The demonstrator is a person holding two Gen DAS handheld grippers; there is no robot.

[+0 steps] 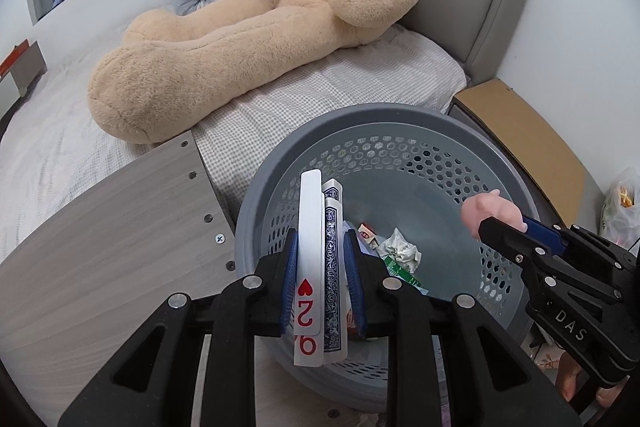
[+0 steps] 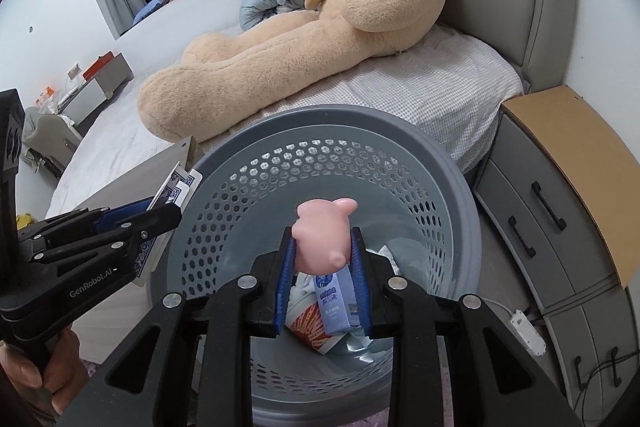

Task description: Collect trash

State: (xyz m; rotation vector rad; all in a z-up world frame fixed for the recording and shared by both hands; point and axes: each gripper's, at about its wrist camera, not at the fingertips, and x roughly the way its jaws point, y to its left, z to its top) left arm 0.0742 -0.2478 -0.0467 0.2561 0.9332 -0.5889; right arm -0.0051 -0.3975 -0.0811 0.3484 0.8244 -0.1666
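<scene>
A grey perforated basket (image 1: 400, 115) stands by the bed, also in the right wrist view (image 2: 320, 115). My left gripper (image 1: 320, 247) is shut on a few playing cards (image 1: 310, 227) held upright above the basket's near rim; it also shows in the right wrist view (image 2: 160, 215). My right gripper (image 2: 323, 239) is shut on a pink pig toy (image 2: 320, 235) over the basket's opening; it also shows in the left wrist view (image 1: 496, 227) with the pig toy (image 1: 488, 209). Crumpled paper (image 1: 400, 249), a blue-white carton (image 2: 334, 303) and wrappers lie in the basket.
A large tan teddy bear (image 1: 256, 39) lies on the bed (image 1: 360, 99). A wood-grain board (image 1: 108, 235) is left of the basket. A grey nightstand (image 2: 560, 195) with a cardboard top stands to the right. A plastic bag (image 1: 622, 207) is at far right.
</scene>
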